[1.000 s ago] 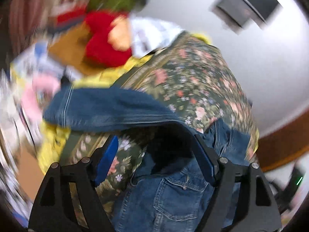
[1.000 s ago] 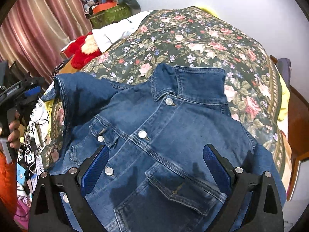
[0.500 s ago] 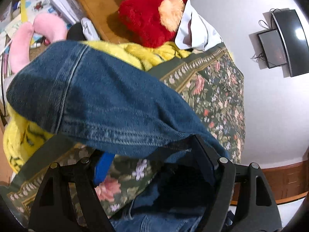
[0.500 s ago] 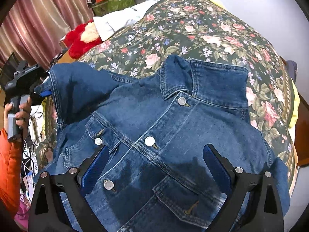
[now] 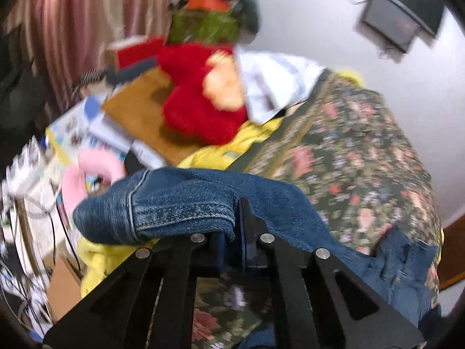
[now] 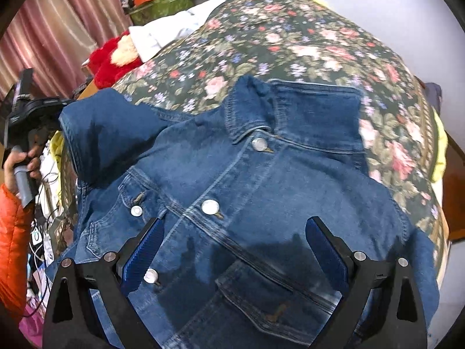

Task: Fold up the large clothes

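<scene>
Bed point(image 6: 334, 46) with flowered cover: items lying on it

You are working over a bed spread with a dark flowered cover point(image 5: 357, 157). A blue denim jacket point(image 6: 261, 192) lies front up on the cover, buttons and collar showing, collar toward the far end. Its sleeve point(image 5: 180, 203) reaches past the bed's side edge. At the far corner a white cloth point(image 6: 171, 32) rests on the cover, with a red plush toy point(image 6: 113, 58) just beside it. A yellow layer point(image 5: 232, 148) shows under the cover along the edge.
</scene>
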Demonstrator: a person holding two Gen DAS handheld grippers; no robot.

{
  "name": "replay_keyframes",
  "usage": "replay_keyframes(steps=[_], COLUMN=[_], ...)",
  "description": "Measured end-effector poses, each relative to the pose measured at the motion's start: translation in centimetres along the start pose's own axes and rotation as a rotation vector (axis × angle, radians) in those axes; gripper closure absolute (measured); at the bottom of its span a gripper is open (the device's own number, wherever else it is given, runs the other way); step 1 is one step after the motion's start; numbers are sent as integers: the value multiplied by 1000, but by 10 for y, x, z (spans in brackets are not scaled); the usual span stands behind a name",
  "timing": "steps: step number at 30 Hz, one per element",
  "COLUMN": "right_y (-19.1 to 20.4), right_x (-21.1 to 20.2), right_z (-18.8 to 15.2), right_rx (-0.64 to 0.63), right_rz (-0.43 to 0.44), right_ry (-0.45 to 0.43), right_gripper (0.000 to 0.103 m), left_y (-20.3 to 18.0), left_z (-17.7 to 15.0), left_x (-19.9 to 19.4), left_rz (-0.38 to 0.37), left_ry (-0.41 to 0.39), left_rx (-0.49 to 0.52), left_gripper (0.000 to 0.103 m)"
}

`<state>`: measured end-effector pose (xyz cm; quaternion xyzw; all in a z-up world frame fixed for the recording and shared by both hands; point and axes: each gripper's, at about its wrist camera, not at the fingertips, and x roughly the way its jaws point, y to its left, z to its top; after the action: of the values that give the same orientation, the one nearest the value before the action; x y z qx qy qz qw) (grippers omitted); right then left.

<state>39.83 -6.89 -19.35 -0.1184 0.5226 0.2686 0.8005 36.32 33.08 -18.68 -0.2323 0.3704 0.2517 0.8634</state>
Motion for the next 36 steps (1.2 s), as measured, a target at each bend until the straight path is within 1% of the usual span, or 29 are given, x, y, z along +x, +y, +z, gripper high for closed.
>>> replay_keyframes(steps=[3,5,6,8,10,12,13,15,16,17,19,22,25,27,29,30,32,34,36], right_y=[-15,-27,-32,-44,-57,-68,-75,-89,-94,-99,-108,-113,-106,-97,-85,-78,-64,-50,-35], right_x=[-18,-34,-40,-57,-77,-93,-100,-113,-117,-120,-126,-128,-123,-119,-113,-109,-102,-95,-89], right_z=[-4,-9,-11,-17,-25,-34,-39,-52,-58,-63,-76,-90,-96,-96,-92,-88,-79,-68,-55], right_rx=[43,84,100,131,146,156,166,196,209,220,242,255,239,213,176,156,123,95,62], right_rz=[-21,-16,-12,-22,-60,-90,-100,-113,-115,-113,-110,-109,-100,-98,-95,-92,-86,-80,-69], right_ry=[-38,-73,-85,-116,-150,-173,-180,-186,-186,-186,-183,-176,-162,-154,-147,-144,-138,-135,-137], right_gripper=[6,6,6,6,5,5,5,5,5,5,5,5,5,5,5,5,5,5,5], left_y=[-38,-72,-83,-113,-144,-171,-186,-205,-217,-222,-237,-247,-251,-250,-247,-246,-234,-222,-204], left_z=[7,7,6,1,-8,-23,-35,-54,-71,-80,-109,-147,-172,-182,-180,-176,-156,-138,-118], left_x=[-36,-66,-73,-94,-108,-113,-112,-106,-97,-91,-74,-52,-41,-44,-50,-52,-66,-77,-91], left_rz=[-15,-48,-65,-123,-182,-231,-256,-293,-320,-332,-351,-374,-385,-387,-389,-391,-407,-417,-424], left_ry=[-98,-168,-181,-205,-203,-179,-153,-94,-34,0,109,251,336,339,349,354,348,322,277], left_rx=[106,192,213,271,334,394,434,484,521,537,577,617,643,657,680,682,663,645,617], left_gripper=[96,96,96,96,96,96,96,96,96,96,96,96,95,93,92,92,92,87,69])
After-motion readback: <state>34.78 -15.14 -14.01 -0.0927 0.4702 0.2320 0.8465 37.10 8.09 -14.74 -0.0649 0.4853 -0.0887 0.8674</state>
